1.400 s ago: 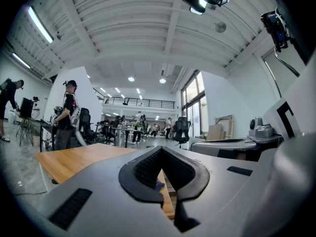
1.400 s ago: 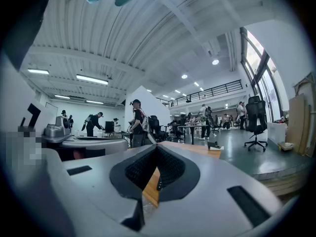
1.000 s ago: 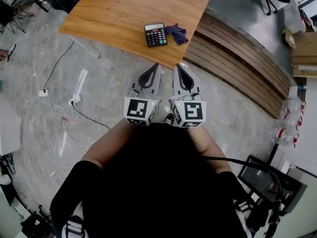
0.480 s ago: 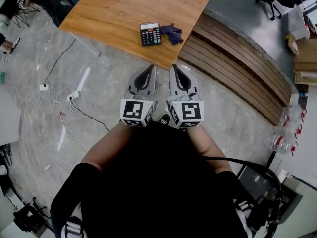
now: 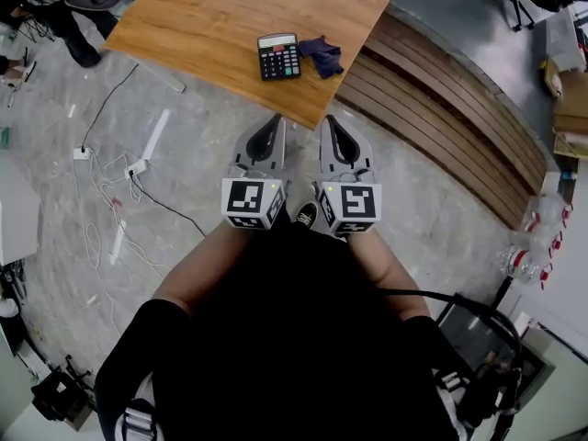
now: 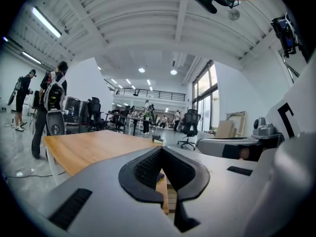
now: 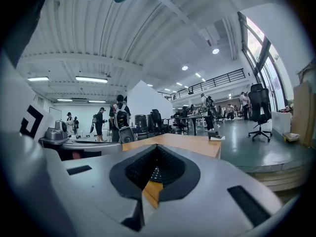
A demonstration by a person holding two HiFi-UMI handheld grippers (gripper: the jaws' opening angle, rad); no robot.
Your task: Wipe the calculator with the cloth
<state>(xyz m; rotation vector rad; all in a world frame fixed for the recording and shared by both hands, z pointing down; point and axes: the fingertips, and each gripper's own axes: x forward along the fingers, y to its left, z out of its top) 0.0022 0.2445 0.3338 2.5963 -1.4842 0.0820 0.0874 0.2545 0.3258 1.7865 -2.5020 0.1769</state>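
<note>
A black calculator (image 5: 278, 56) lies near the front edge of a wooden table (image 5: 211, 16), with a dark blue cloth (image 5: 322, 55) crumpled just to its right, touching or nearly touching it. Both grippers hang side by side in front of the table, short of its edge and apart from both objects. My left gripper (image 5: 272, 124) is shut and empty; in the left gripper view its jaws (image 6: 161, 157) meet, with the table edge seen past them. My right gripper (image 5: 331, 124) is shut and empty too (image 7: 154, 154), and the calculator's keys (image 7: 154, 173) show between its pads.
White cables and a power strip (image 5: 138, 177) trail over the grey floor at left. A curved wooden step (image 5: 441, 118) runs to the table's right. Cardboard boxes (image 5: 570, 90) stand at far right. People (image 6: 49, 102) and office chairs (image 7: 259, 107) are far behind the table.
Both grippers have edged forward toward the table, staying shut. In the head view the table, calculator and cloth have slid a little upward.
</note>
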